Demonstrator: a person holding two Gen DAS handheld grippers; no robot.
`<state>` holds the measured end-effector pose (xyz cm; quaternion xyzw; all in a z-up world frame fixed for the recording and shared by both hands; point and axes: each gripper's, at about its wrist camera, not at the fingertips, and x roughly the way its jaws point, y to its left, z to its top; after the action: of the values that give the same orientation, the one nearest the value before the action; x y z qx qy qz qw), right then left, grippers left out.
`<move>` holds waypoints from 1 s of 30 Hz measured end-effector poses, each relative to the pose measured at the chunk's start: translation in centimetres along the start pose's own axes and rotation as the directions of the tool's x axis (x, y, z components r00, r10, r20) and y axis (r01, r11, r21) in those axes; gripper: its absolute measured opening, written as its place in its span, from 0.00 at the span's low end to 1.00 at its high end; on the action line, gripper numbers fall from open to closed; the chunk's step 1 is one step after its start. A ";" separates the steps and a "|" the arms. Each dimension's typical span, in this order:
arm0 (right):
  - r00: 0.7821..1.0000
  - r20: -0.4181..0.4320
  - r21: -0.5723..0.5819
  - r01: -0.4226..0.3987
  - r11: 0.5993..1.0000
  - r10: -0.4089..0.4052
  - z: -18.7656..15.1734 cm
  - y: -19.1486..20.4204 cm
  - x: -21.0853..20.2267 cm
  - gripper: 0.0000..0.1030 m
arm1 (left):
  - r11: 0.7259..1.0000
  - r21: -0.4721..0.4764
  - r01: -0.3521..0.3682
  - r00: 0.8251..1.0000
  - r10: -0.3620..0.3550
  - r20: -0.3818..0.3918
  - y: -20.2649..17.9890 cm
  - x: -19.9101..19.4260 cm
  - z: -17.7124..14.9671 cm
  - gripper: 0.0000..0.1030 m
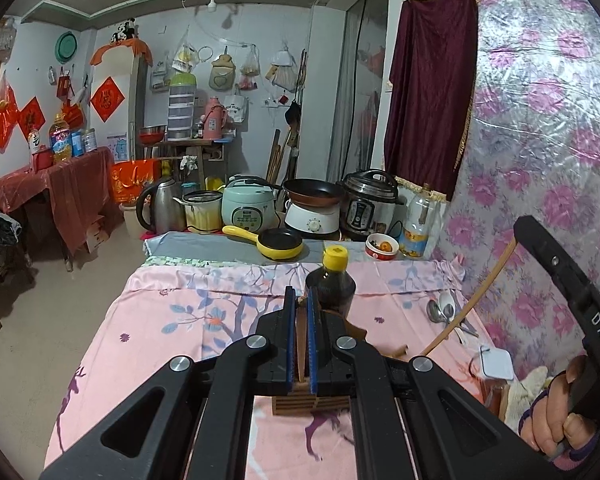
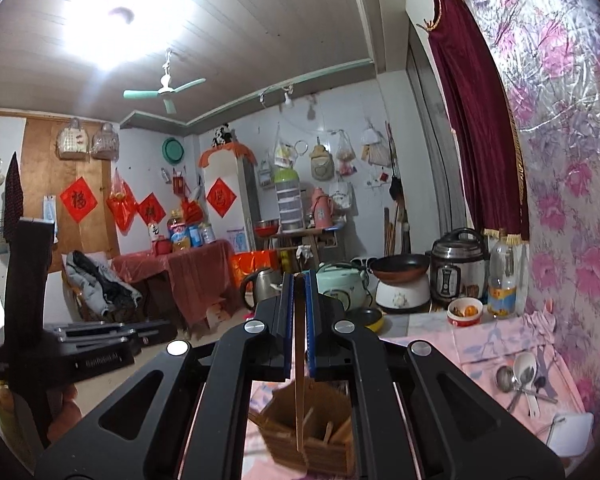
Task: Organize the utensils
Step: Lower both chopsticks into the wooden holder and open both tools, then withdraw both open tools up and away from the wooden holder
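L tongs (image 1: 300,308) clenched on holder (image 1: 312,400) rim, I think to steady it. R tongs (image 2: 299,284) grasp a chopstick (image 2: 299,380) upright above holder so it drops in; spoons (image 2: 520,376) wait on worktop (image 2: 480,344).

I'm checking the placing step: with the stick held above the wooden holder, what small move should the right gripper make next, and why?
Probably lower it a little further, then open. The right gripper is shut on the thin wooden stick, whose lower end already points into the wooden holder, while the left gripper clamps the holder's rim.
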<state>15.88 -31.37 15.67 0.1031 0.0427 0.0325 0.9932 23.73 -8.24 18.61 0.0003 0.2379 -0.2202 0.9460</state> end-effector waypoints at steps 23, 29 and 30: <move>0.982 -0.188 0.072 0.050 0.996 -0.036 -7.0 -5.2 9.7 0.14 | 0.997 -0.023 -0.078 0.992 0.075 -0.099 2.9 9.5 -2.4 0.46; 0.988 -0.149 0.063 0.051 0.997 -0.041 -5.9 -4.6 7.7 0.22 | 0.991 -0.073 -0.116 0.990 0.110 -0.083 4.6 7.7 -2.3 0.57; 0.989 -0.144 0.066 0.050 0.997 -0.040 -5.7 -4.5 7.3 0.23 | 0.989 -0.079 -0.123 0.990 0.116 -0.078 4.8 7.2 -2.3 0.59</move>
<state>22.84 -34.12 8.61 0.1340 0.1170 0.0157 0.9839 30.38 -6.63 12.86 -0.0168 0.2809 -0.1528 0.9473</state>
